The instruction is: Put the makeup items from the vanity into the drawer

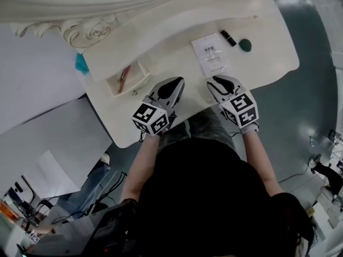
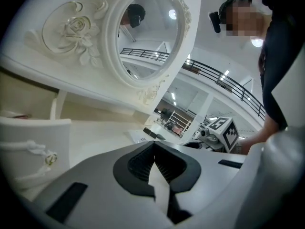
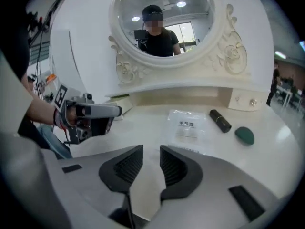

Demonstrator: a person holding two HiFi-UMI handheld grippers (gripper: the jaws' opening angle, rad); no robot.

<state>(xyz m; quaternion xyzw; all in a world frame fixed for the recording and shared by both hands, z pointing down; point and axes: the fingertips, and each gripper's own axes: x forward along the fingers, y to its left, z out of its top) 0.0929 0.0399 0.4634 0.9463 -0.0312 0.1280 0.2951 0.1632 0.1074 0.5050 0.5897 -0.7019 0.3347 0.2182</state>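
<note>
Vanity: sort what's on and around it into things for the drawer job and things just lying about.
For the job: clear packet, black tube, green sponge, open drawer, red item already inside it.
Lying about: mirror, teal scrap, closed small drawer.

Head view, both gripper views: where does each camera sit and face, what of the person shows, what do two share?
Head view: on the head, steeply down at the vanity; forearms, left gripper, right gripper show.
Left gripper view: on that gripper, along shut jaws toward the mirror; right gripper, arm show.
Right gripper view: on that gripper, along open jaws toward the mirror; left gripper, hand show.
Shared: head and right gripper views both show black tube, green sponge.
</note>
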